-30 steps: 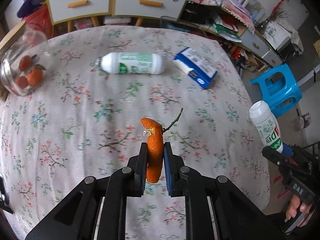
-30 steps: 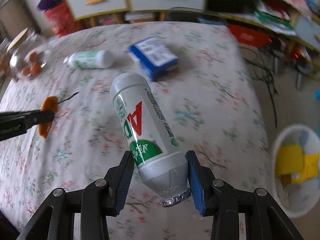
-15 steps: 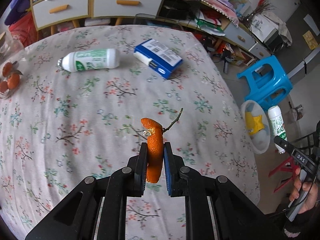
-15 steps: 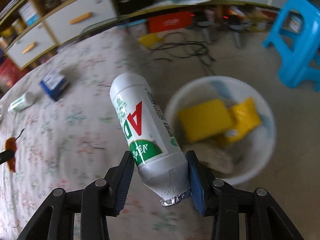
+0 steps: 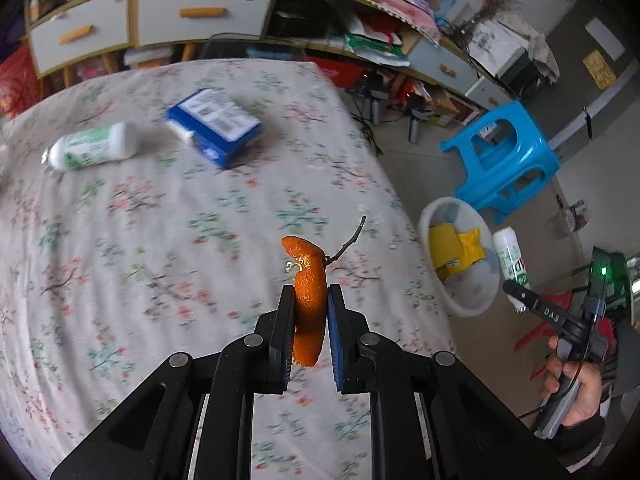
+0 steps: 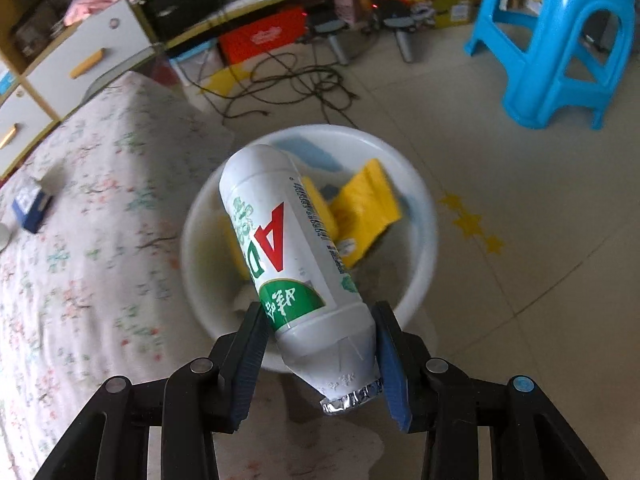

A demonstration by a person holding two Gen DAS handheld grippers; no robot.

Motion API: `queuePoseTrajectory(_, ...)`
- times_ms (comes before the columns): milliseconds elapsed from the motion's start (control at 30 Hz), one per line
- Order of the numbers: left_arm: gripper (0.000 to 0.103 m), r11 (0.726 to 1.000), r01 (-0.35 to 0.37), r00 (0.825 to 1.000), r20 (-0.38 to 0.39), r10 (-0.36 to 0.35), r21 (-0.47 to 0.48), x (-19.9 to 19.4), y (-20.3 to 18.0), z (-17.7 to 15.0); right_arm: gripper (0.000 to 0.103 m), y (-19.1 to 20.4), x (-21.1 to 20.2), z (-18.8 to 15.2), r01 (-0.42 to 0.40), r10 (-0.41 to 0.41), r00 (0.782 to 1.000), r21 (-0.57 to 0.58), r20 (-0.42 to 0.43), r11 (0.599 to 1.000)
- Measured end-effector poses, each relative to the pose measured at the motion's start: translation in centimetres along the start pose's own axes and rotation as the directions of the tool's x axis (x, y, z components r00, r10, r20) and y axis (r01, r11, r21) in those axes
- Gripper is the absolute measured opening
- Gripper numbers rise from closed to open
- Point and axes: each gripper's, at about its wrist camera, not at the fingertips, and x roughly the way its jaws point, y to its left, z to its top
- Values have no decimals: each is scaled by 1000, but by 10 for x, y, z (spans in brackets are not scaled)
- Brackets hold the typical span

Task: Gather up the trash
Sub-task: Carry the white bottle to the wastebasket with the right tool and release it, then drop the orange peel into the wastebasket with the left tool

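My left gripper [image 5: 308, 300] is shut on a piece of orange peel [image 5: 307, 276] with a twig, held above the floral tablecloth [image 5: 160, 240]. My right gripper [image 6: 320, 328] is shut on a white milk bottle [image 6: 284, 256] with green and red print, held over the white bin [image 6: 424, 216] on the floor. The bin holds yellow wrappers [image 6: 366, 204]. In the left wrist view the bin [image 5: 468, 308] sits right of the table, with the right gripper [image 5: 520, 296] and its bottle [image 5: 510, 258] beside it. A second white bottle [image 5: 94, 146] and a blue carton [image 5: 216, 124] lie on the table.
A blue plastic stool [image 6: 556, 40] stands behind the bin on the tiled floor. Cables [image 6: 288, 84] lie on the floor near a cluttered low shelf. White drawers with orange handles [image 5: 192, 12] stand behind the table.
My right gripper has carried the bottle off the table, rightward, to above the bin. My left gripper has swung right with the peel in it; the bin has come into its view.
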Motion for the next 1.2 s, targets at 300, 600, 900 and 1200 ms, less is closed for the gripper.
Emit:
queuePoseTrajectory(300,16,992,27,999,-33,-23,119,36,-78,10,51,-24,16,15,-70,70,998,52,-2,996)
queuePoseTrajectory(600,16,975,77,996,-64,-65,209,76,-148,16,55,-58,-2,12,-78,76,997,136,17,988)
queuePoseTrajectory(900,16,965,82,995,-82,-63,248,107,-185,22,56,-80,-15,10,-59,54,998,170,34,984)
queuePoseTrajectory(1200,34,950,92,994,-85,-69,299,124,-200,32,68,-83,-21,13,-71,60,996,183,62,981)
